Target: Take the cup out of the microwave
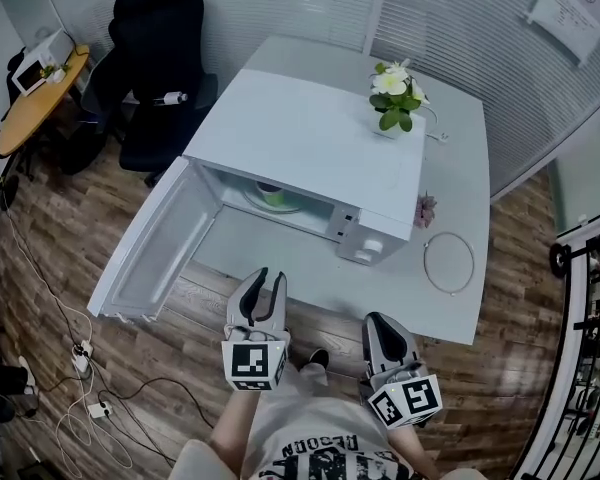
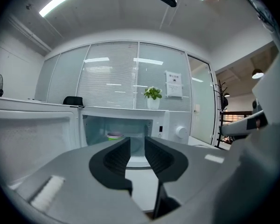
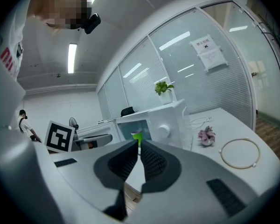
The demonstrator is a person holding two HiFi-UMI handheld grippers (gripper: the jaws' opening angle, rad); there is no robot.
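Note:
A green cup (image 1: 271, 194) stands on the glass turntable inside the white microwave (image 1: 310, 133), whose door (image 1: 160, 243) hangs wide open to the left. My left gripper (image 1: 267, 280) hovers in front of the table edge and points at the open cavity, apart from it. Its jaws are open with nothing between them. Past them, the left gripper view shows the cup (image 2: 114, 136) in the cavity. My right gripper (image 1: 378, 320) stays lower right, near the body, shut and empty. The cup (image 3: 137, 135) peeks above its fingertips in the right gripper view.
A potted plant (image 1: 395, 96) sits on top of the microwave. On the white table (image 1: 460, 148) lie a small pink flower (image 1: 425, 208) and a wire ring (image 1: 448, 262). A black chair (image 1: 155, 58) stands at the back left. Cables (image 1: 80, 368) trail on the floor.

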